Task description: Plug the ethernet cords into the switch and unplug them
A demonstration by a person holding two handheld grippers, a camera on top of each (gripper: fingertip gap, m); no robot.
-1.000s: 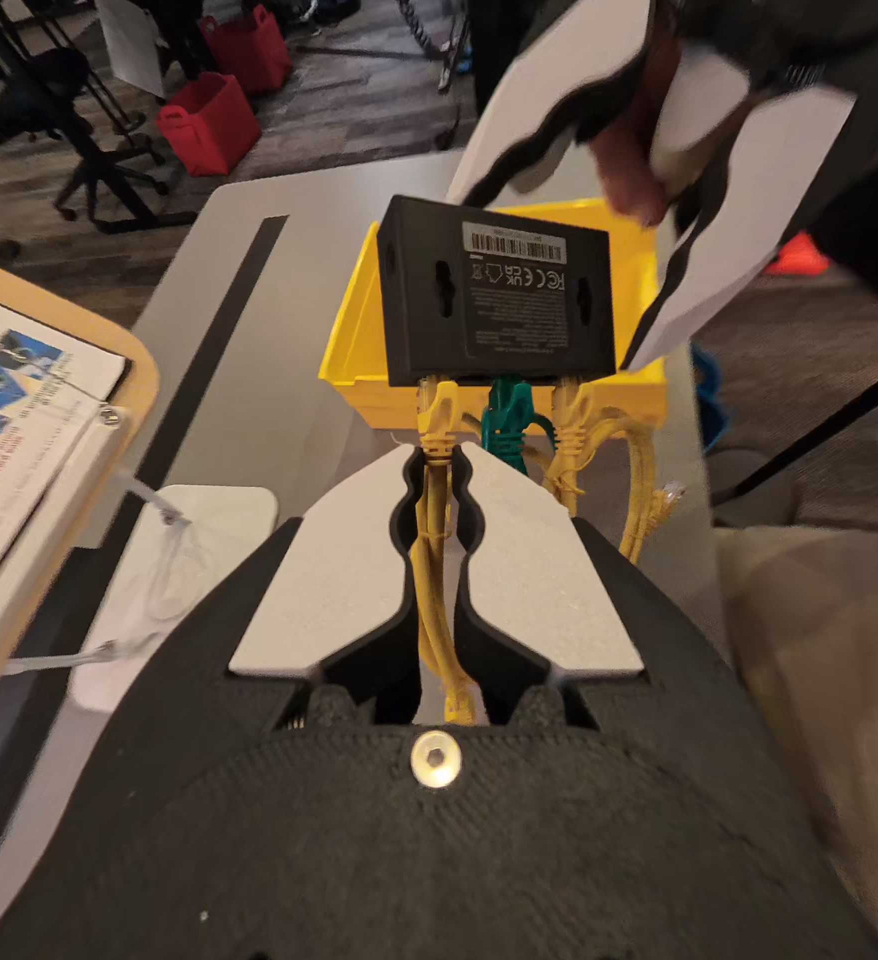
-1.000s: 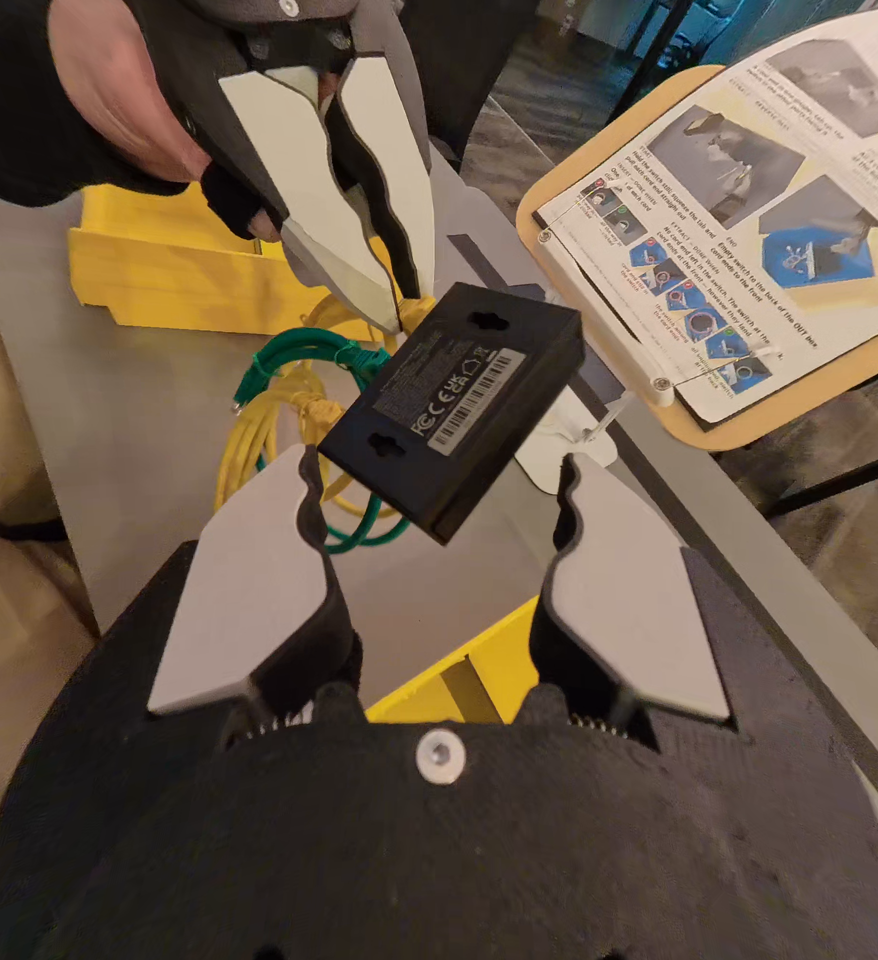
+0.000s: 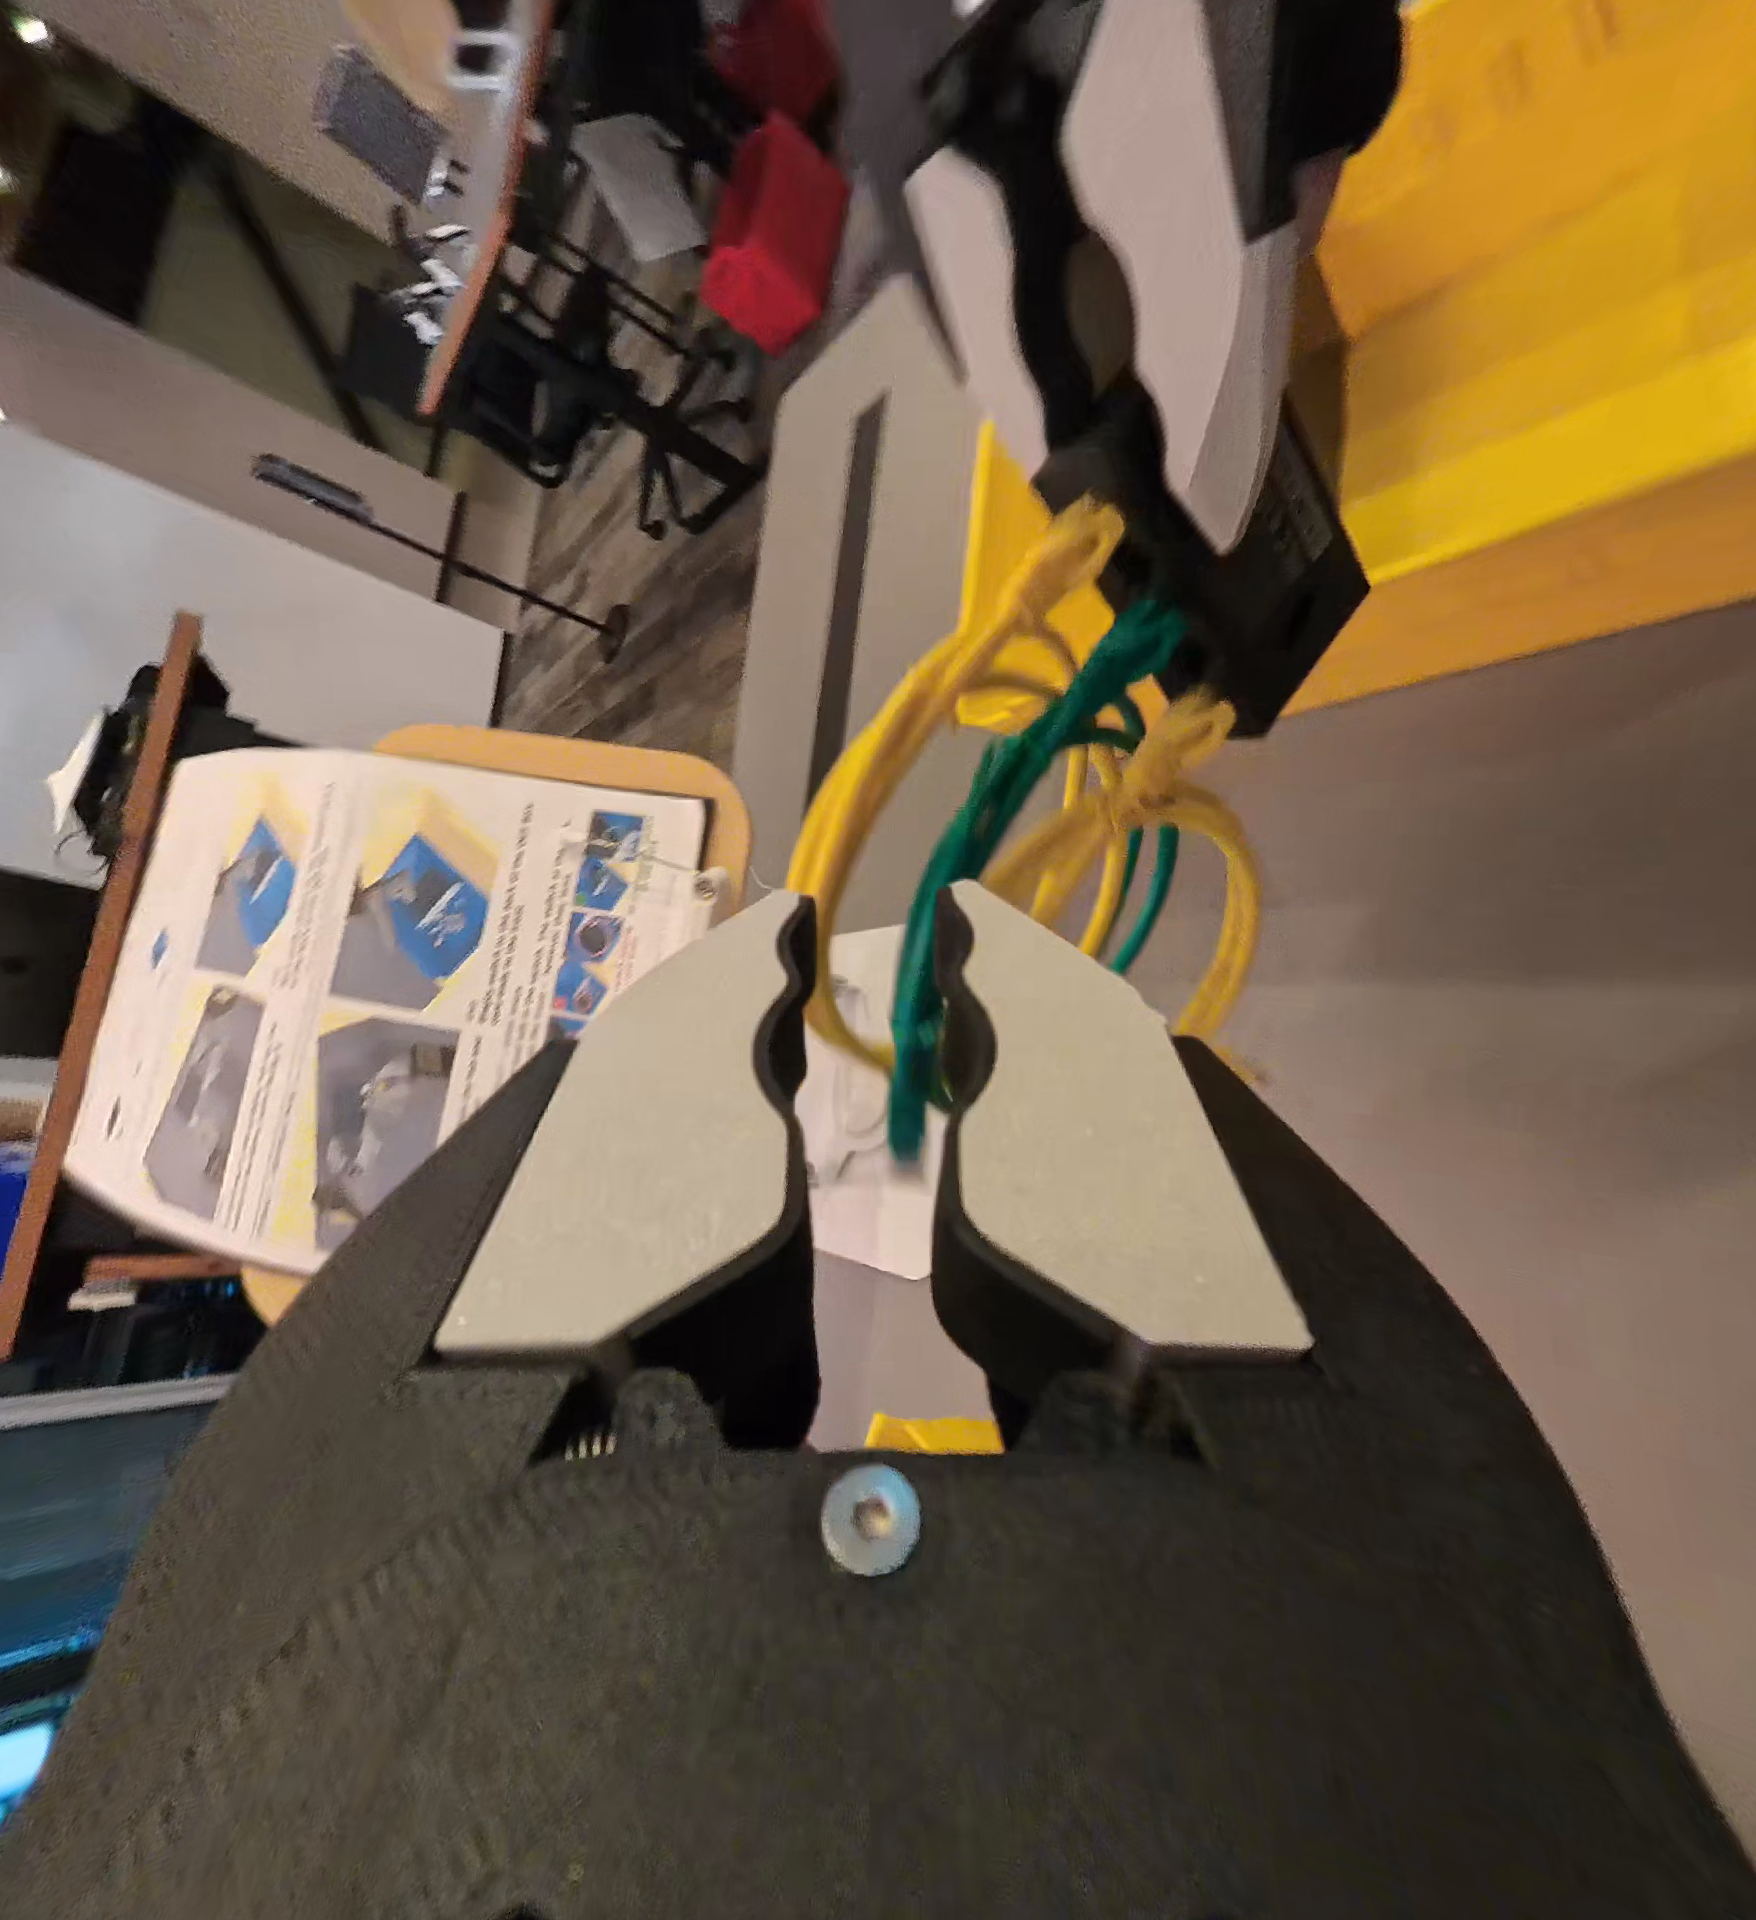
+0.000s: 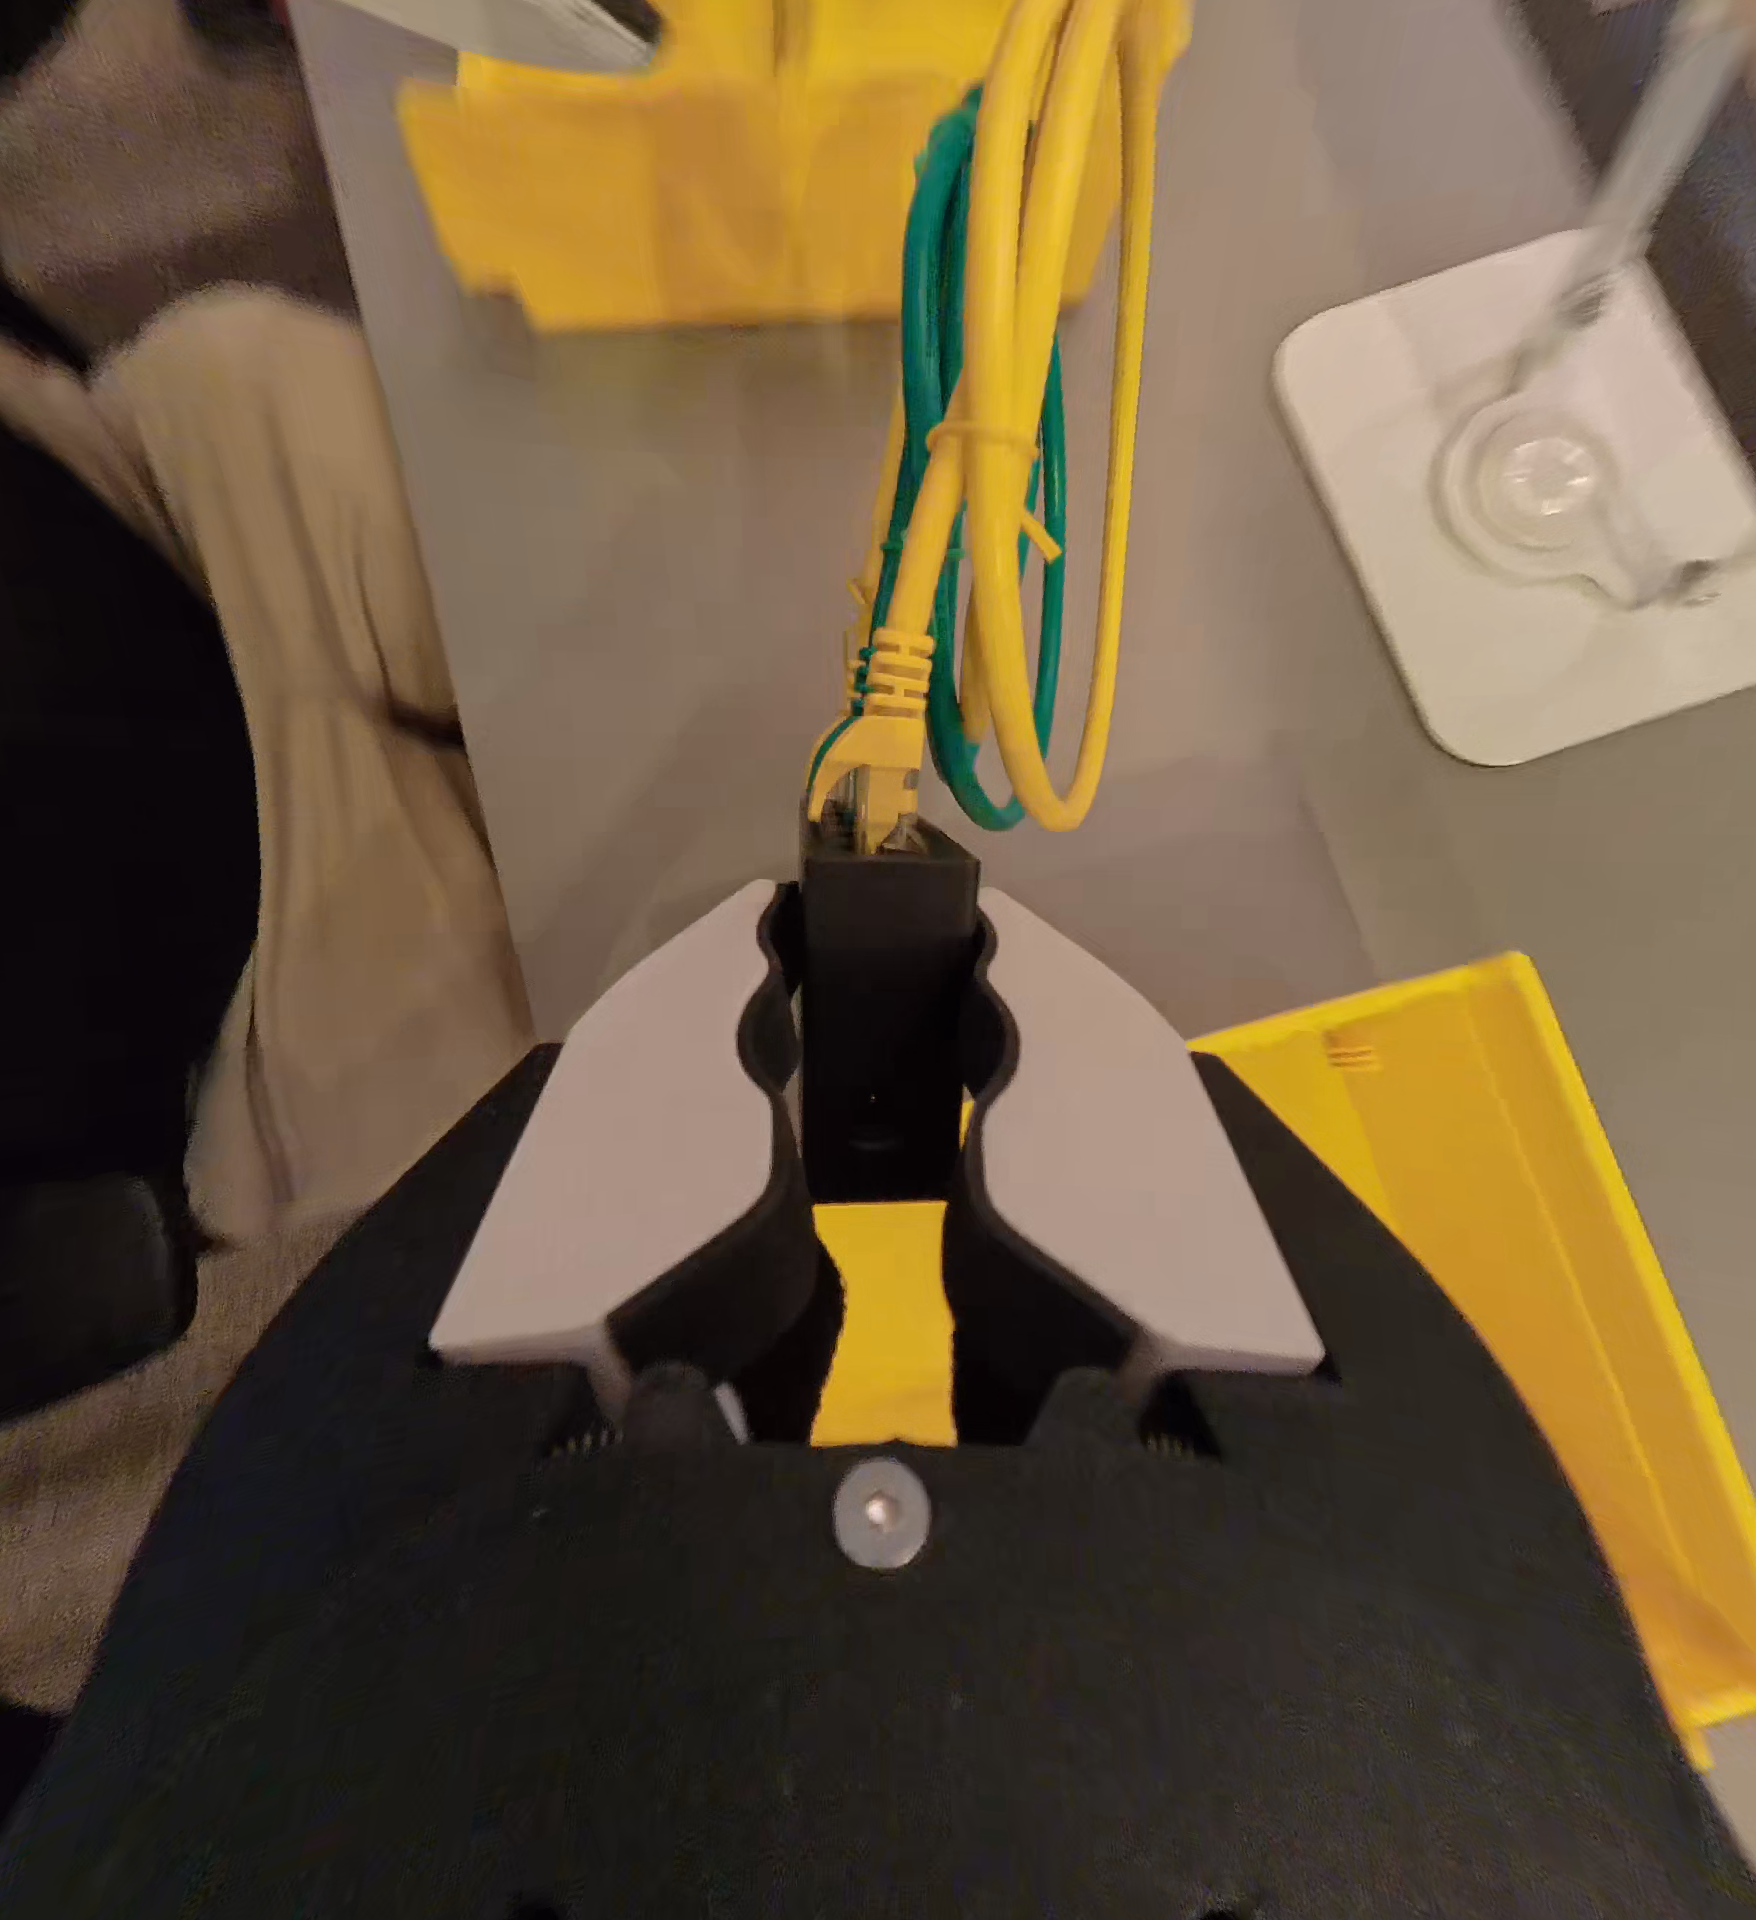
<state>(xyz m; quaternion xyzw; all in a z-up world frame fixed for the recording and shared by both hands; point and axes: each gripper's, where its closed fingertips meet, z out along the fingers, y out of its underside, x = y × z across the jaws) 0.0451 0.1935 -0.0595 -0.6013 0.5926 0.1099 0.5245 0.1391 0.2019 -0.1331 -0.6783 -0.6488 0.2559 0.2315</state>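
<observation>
The black switch (image 4: 889,1023) is clamped between the right gripper (image 4: 879,935) fingers above the grey table (image 4: 645,582), cords (image 4: 999,499) plugged in. The left gripper (image 3: 874,914) is held narrowly parted around the green cord (image 3: 921,997), untouched on one side.

the switch (image 4: 889,1023) is half hidden between the right gripper's fingers (image 4: 645,1143), its ports too blurred to count. the cords (image 4: 1009,468) run off the top edge. the room behind is motion-blurred.
</observation>
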